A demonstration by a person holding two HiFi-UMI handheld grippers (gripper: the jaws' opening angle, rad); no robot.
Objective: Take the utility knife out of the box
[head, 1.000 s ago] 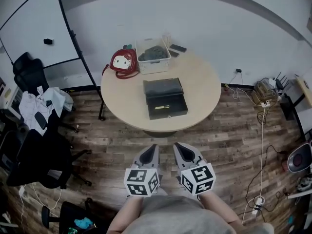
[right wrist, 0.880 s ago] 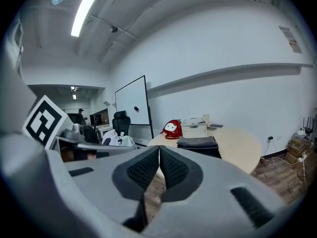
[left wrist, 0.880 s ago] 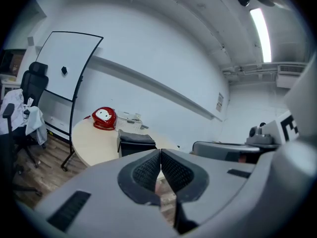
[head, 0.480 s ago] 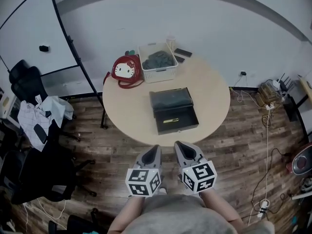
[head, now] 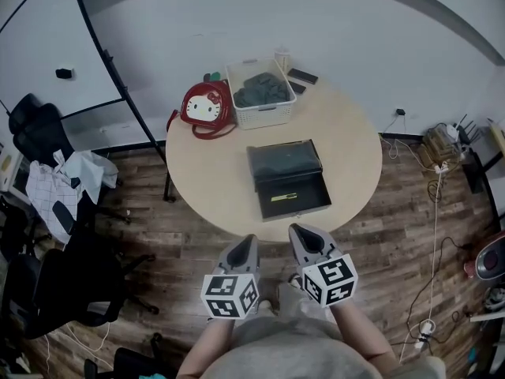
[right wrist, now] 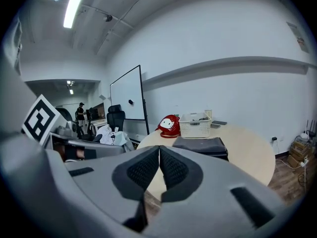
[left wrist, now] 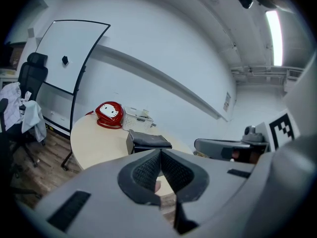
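Note:
A black box (head: 289, 178) lies open on the round beige table (head: 207, 172), its lid folded back toward the far side. Inside it rests a yellow-and-dark utility knife (head: 284, 197). The same box (left wrist: 146, 142) (right wrist: 202, 146) shows side-on in both gripper views. My left gripper (head: 244, 248) (left wrist: 160, 152) and right gripper (head: 304, 236) (right wrist: 159, 149) hover over the floor just short of the table's near edge. Both are shut with nothing between the jaws.
A red Hello Kitty bag (head: 203, 107) and a white basket (head: 259, 92) of dark items sit at the table's far side, with a phone (head: 304, 76) behind. A whiteboard stand (head: 118, 77) and black chairs (head: 59, 267) stand at left. Cables (head: 432, 212) trail on the right floor.
The view has closed in on the table: the box now lies nearer both grippers. The right gripper has edged up toward the table's edge. Both jaws stay shut.

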